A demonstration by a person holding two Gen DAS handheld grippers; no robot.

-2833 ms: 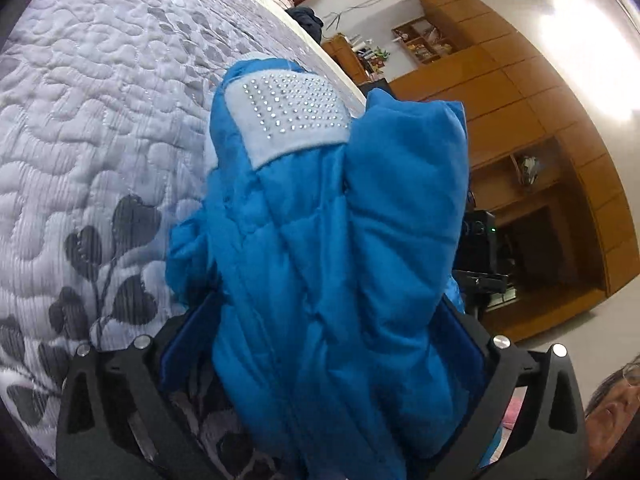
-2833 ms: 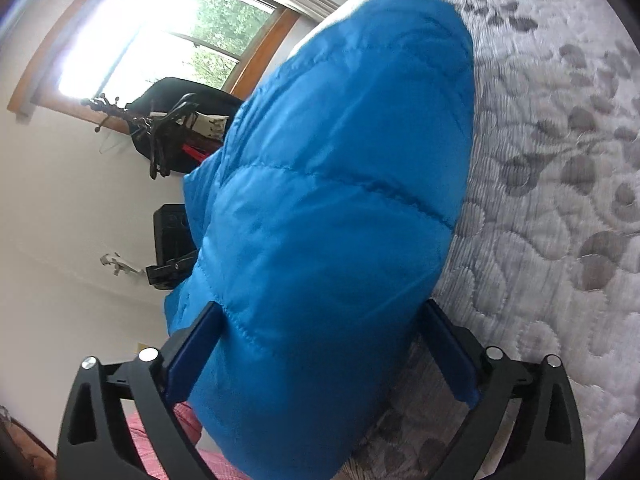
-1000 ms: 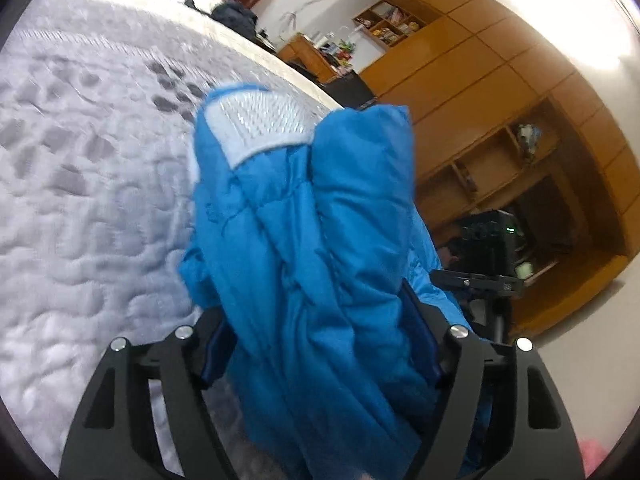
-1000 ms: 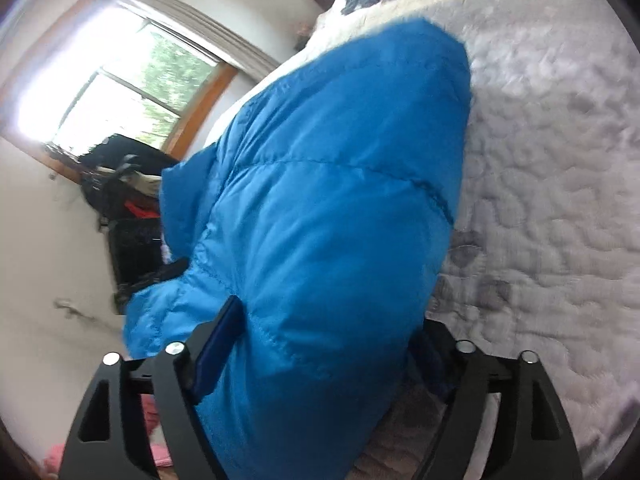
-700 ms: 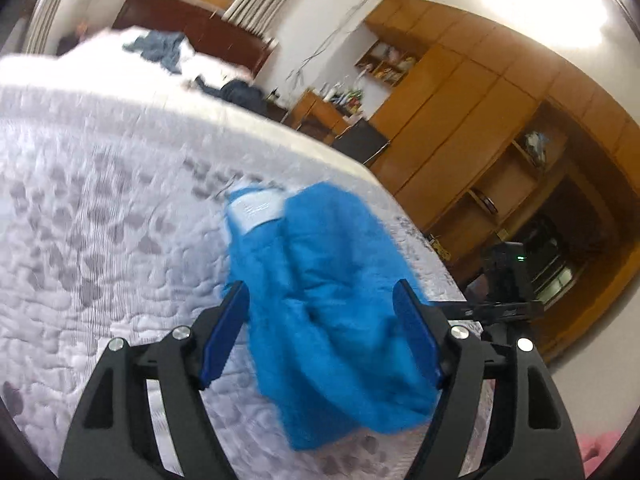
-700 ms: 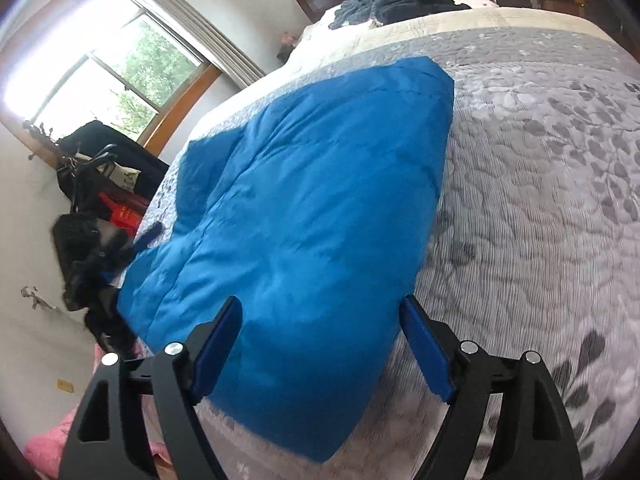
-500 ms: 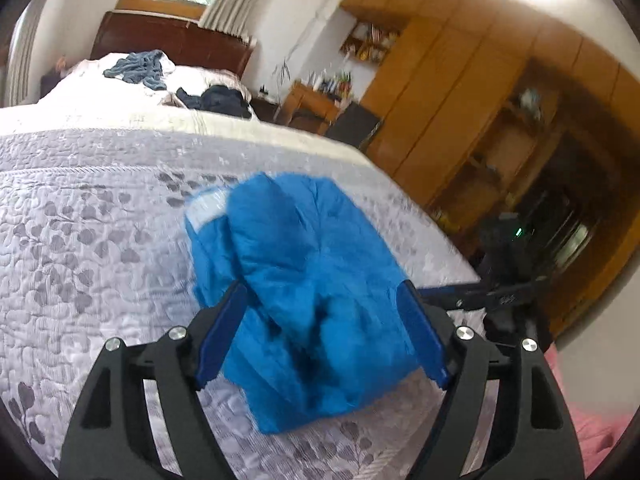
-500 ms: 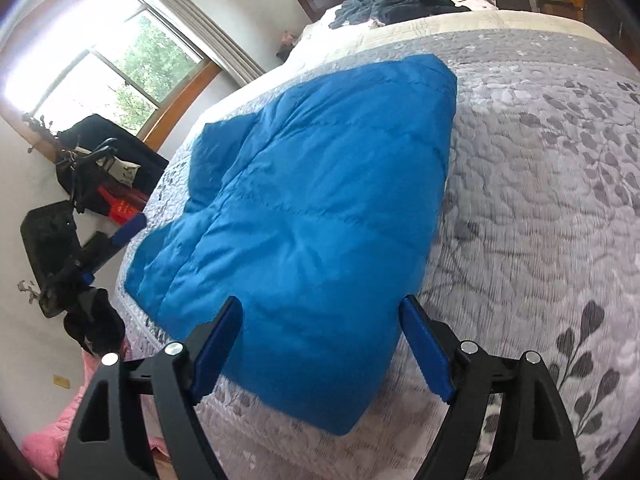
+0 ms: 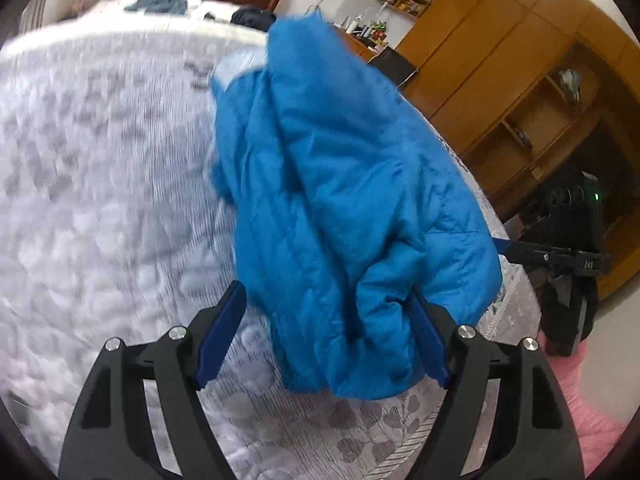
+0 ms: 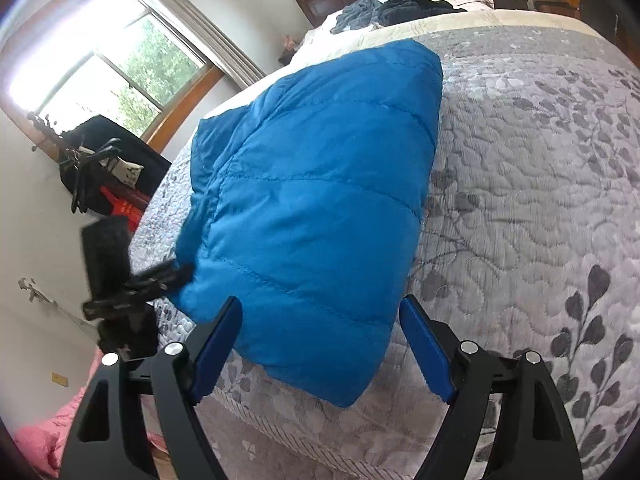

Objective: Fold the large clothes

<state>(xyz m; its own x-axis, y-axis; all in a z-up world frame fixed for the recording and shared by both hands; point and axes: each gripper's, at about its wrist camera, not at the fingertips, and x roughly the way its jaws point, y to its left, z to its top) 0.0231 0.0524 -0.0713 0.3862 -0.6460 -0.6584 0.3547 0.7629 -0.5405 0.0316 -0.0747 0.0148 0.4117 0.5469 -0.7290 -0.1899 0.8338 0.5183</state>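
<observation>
Since 2.8 s ago, when both my tongs were clamped on the puffy blue quilted jacket [image 10: 320,184] and carrying it in the air, the garment has been let go and now lies folded on the grey quilted bedspread with a dark leaf print [image 10: 540,184]. Left tongs [image 9: 324,336]: spread wide, holding nothing; the blue pads [image 9: 219,338] stand at 7 and 5 o'clock in the left wrist view, with the near end of the jacket [image 9: 344,208] between them. Whether the pads touch the cloth I cannot tell, since the frame is blurred by motion. From this side the jacket shows its rumpled, bunched edge, running from 6 o'clock up to 12 o'clock, with a pale patch [image 9: 240,62] at its far end. Right tongs [image 10: 320,344]: likewise wide open and empty, pads apart from the cloth, the jacket's near corner just ahead of them at 6 o'clock. From this side the jacket presents a smooth stitched panel, filling the centre of the view up to 12 o'clock, near the bed's edge at 8 o'clock. The other tool appears at 9 o'clock in the right view and at 3 o'clock in the left view. Background: wooden cabinets [image 9: 500,80] at 2 o'clock in the left view; a window [image 10: 112,76] at 10 o'clock and dark clothes [image 10: 396,6] at 12 o'clock in the right view.
</observation>
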